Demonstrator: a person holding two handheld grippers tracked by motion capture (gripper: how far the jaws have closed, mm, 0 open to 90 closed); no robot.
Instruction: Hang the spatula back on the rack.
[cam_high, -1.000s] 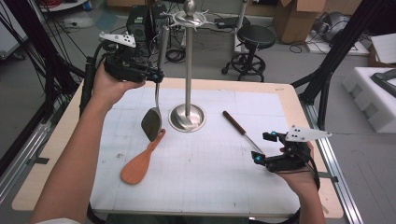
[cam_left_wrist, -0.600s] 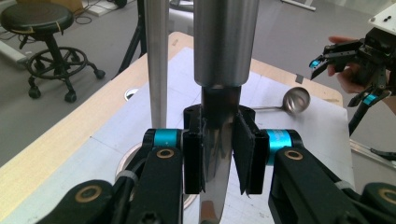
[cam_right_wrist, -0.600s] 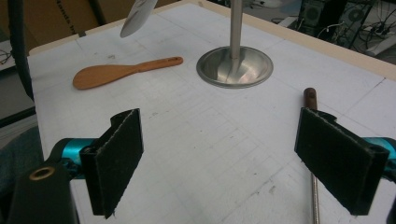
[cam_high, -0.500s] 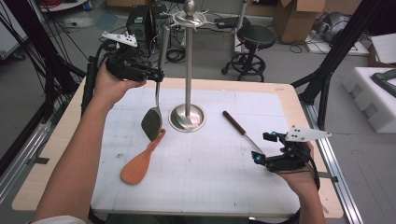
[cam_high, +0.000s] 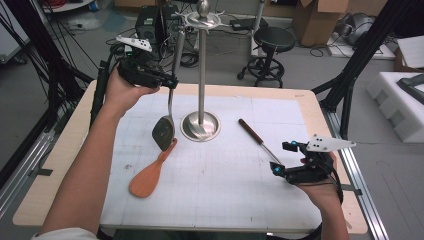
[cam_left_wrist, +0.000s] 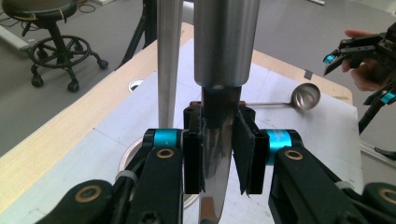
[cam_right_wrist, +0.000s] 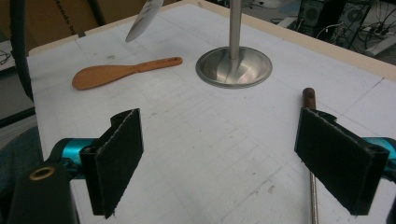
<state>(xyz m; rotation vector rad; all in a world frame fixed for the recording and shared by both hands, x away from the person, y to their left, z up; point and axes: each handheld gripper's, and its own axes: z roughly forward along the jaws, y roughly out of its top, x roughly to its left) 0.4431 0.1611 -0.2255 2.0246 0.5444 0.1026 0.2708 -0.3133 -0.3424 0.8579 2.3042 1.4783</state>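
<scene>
Left gripper (cam_high: 167, 81) raised beside the tall steel stand (cam_high: 201, 75), pads clamped on the metal handle of a steel spatula (cam_high: 164, 131) hanging blade-down just above the white mat (cam_high: 215, 190). Orange wooden spatula (cam_high: 150, 172) lies below it. Right gripper (cam_high: 282, 159) rests low, jaws wide apart, empty, beside the wooden-handled steel ladle (cam_high: 256, 139).

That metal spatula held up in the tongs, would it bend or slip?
The spatula looks like polished steel, so probably stiff. Its smooth handle may slip, though the left tongs clamp it between padded jaws. Hanging by its handle, it could swing.
</scene>
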